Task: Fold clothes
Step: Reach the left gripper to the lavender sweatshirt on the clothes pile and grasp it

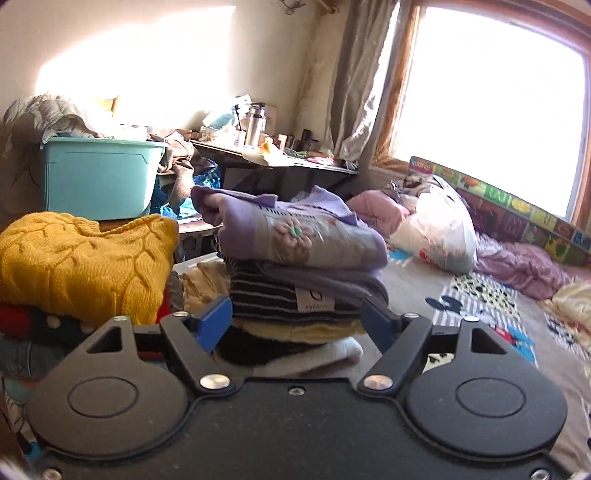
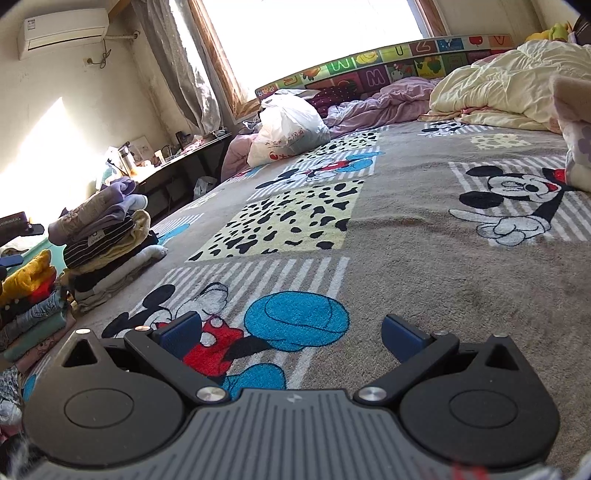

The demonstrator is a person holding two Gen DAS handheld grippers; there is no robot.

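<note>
bed blanket (image 2: 424,258) fills most of the right wrist view: grey plush with mickey and minnie cartoon panels and a spotted yellow patch. alphabet play mat (image 2: 388,70) stands upright along the far side of the bed under the window (image 2: 314,33). cream quilt (image 2: 498,85) is bunched at the far right, with a crumpled purple sheet (image 2: 376,107) beside it and a white plastic bag (image 2: 288,129) just left of that, resting on the blanket.

folded clothes sit at the left edge of the bed in two piles. the nearer-to-centre stack of folded clothes (image 1: 303,280) has a lilac sweater with a knitted flower (image 1: 299,232) on top, then a dark striped garment with a label, then yellow, black and white layers at the bottom. second pile is just left of it, topped by a mustard cable-knit sweater (image 1: 81,262) over red and dark pieces.

behind the piles: a teal plastic tub (image 1: 99,177) with laundry heaped over its rim, and a cluttered desk (image 1: 273,162) with a steel thermos (image 1: 255,123).

left gripper (image 1: 299,325) - fingers spread wide, nothing between them, hovering right in front of the lower layers of the lilac-topped stack; can't tell if touching. right gripper (image 2: 291,336) - also spread wide, holding nothing, low over the bare blanket above the mickey print, well apart from both piles.
</note>
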